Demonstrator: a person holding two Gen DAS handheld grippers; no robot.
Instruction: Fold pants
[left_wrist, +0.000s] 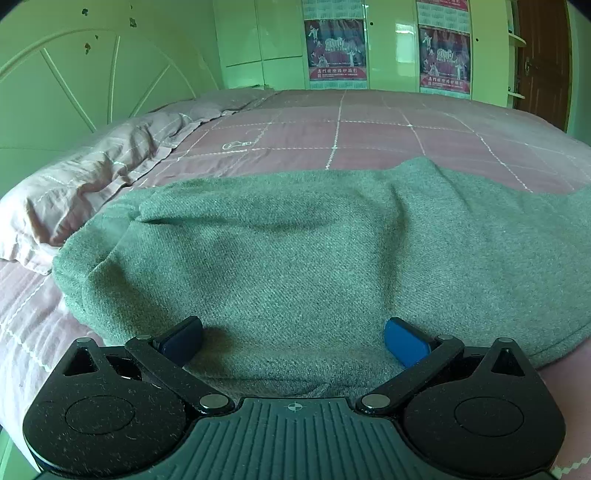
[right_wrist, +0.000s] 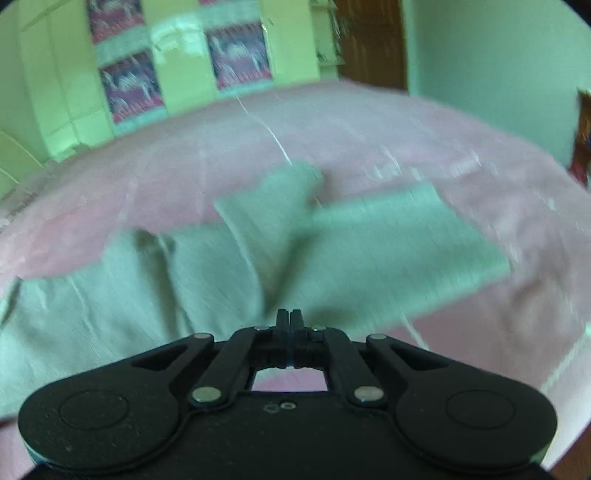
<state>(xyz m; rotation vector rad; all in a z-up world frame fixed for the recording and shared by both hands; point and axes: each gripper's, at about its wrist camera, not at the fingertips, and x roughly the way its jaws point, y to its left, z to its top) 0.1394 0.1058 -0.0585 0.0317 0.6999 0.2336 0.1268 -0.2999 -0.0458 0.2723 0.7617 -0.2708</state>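
Grey-green woollen pants (left_wrist: 295, 240) lie spread on the bed, filling the middle of the left wrist view. My left gripper (left_wrist: 293, 332) is open just above their near edge, its blue pads (left_wrist: 404, 341) wide apart with cloth below them and nothing pinched. The right wrist view is blurred; there the pants (right_wrist: 221, 277) run from the left, with one leg (right_wrist: 280, 199) bent away and the other (right_wrist: 406, 236) stretched to the right. My right gripper (right_wrist: 290, 317) is shut over the cloth where the legs part, and I see nothing between its fingertips.
The bed has a pink checked cover (left_wrist: 369, 129). A pale pillow (left_wrist: 92, 177) lies left of the pants against the light headboard (left_wrist: 74, 92). Beyond the bed stand pale wardrobes with posters (left_wrist: 334, 48) and a brown door (left_wrist: 539, 55).
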